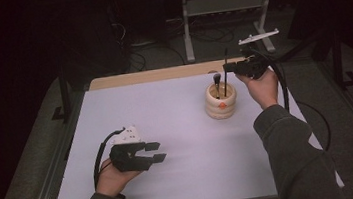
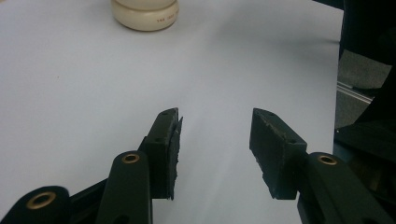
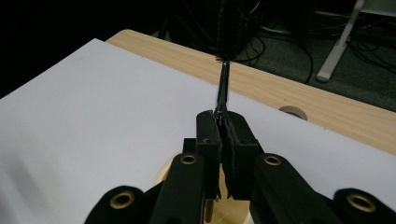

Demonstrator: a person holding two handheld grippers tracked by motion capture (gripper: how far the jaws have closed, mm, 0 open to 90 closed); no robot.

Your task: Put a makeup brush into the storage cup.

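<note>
right gripper (image 3: 223, 135) — jaws clamped on slim brush (image 3: 223, 88), long axis upright, its lower end directly over wooden holder (image 1: 220, 100) | left gripper (image 2: 215, 140) — jaws wide, empty, holder well ahead | right hand nearer

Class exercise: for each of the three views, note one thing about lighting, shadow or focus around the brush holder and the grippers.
High view: the white table is lit while the surroundings fall into darkness. Left gripper view: the open left gripper is soft and dark, and the wooden holder is cut by the top edge. Right gripper view: the right gripper clamps the brush, whose head blurs into the dark background.
</note>
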